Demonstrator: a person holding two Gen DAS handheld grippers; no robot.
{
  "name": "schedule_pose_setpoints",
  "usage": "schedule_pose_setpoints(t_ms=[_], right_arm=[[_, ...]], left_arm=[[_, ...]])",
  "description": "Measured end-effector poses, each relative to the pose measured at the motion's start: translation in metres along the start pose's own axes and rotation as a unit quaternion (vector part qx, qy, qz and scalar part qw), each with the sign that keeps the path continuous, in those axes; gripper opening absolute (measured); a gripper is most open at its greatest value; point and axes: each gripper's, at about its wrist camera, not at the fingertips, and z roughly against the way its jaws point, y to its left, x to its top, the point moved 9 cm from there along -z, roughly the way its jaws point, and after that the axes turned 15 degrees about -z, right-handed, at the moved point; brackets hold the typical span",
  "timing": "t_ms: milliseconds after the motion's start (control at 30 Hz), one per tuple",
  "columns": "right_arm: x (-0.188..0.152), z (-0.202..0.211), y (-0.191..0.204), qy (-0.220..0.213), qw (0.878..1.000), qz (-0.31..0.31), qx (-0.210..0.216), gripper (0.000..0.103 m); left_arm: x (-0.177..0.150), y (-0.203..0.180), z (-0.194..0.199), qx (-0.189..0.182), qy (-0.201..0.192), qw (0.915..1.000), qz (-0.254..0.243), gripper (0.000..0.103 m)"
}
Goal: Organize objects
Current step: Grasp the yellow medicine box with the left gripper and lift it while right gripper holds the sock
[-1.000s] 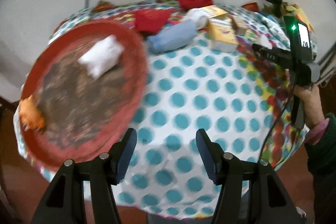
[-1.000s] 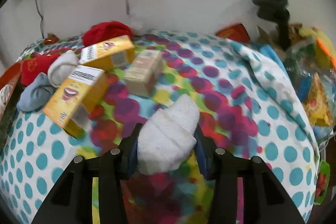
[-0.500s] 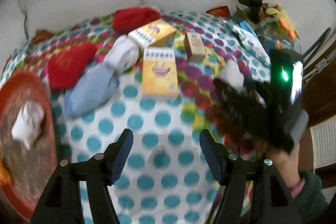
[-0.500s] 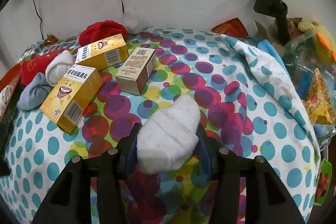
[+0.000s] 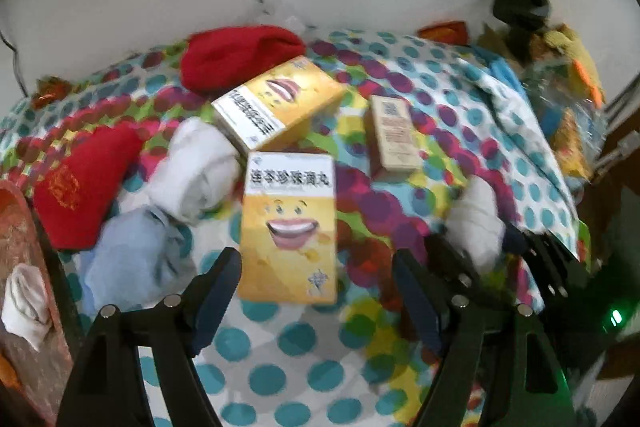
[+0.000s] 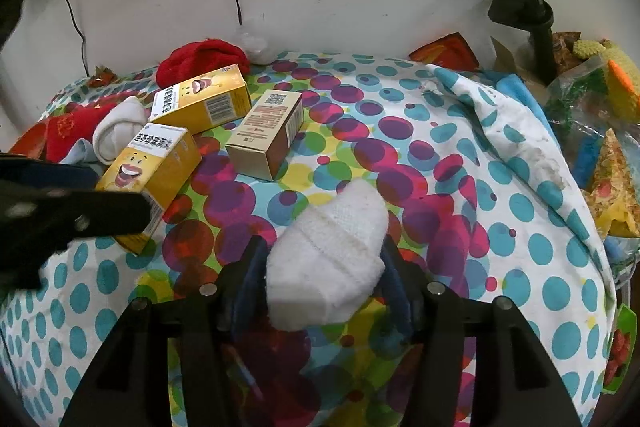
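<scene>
My right gripper (image 6: pixel 322 267) is shut on a white rolled sock (image 6: pixel 328 259), held just above the dotted tablecloth; the sock also shows in the left wrist view (image 5: pixel 476 223). My left gripper (image 5: pixel 316 291) is open and empty, its fingers on either side of the near end of a yellow smiley box (image 5: pixel 290 227), which also shows in the right wrist view (image 6: pixel 152 171). A second yellow box (image 5: pixel 276 107), a brown box (image 5: pixel 394 135), a white sock (image 5: pixel 196 175), a blue sock (image 5: pixel 132 255) and red socks (image 5: pixel 80 183) lie behind.
A red tray (image 5: pixel 24 267) with a white sock (image 5: pixel 24 303) sits at the left table edge. A red hat (image 5: pixel 240 55) lies by the wall. A black clamp stand (image 6: pixel 524 3) and snack bags (image 6: pixel 600 147) crowd the right side.
My left gripper has swung right from the red tray to the yellow smiley box and moved close to it. My right gripper has kept hold of the white sock, nearly still.
</scene>
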Motion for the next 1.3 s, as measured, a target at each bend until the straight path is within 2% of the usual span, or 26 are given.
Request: schedule_pose_setpoints(t_ms=[267, 433, 500, 533, 967, 1300], right_arm=[[-0.001, 0.0, -0.001, 0.0, 1.0, 0.0, 0.0, 0.056], [-0.001, -0.001, -0.001, 0.0, 1.0, 0.0, 0.0, 0.056], [-0.001, -0.001, -0.001, 0.0, 1.0, 0.0, -0.001, 0.056], [-0.001, -0.001, -0.001, 0.0, 1.0, 0.001, -0.001, 0.056], [-0.002, -0.001, -0.001, 0.0, 1.0, 0.002, -0.003, 0.056], [-0.001, -0.001, 0.0, 0.0, 1.0, 0.003, -0.005, 0.056]], left_arm=[[0.002, 0.016, -0.018, -0.003, 0.011, 0.9991, 0.04, 0.08], [0.002, 0.017, -0.024, -0.002, 0.012, 0.999, 0.043, 0.079], [0.001, 0.017, -0.028, 0.007, 0.019, 0.9991, 0.039, 0.067], [0.0, 0.017, -0.029, 0.009, 0.02, 0.9991, 0.036, 0.054], [-0.01, 0.011, -0.017, 0.028, -0.007, 0.9994, 0.019, 0.054], [-0.034, -0.004, 0.004, 0.064, -0.016, 0.9977, -0.016, 0.054]])
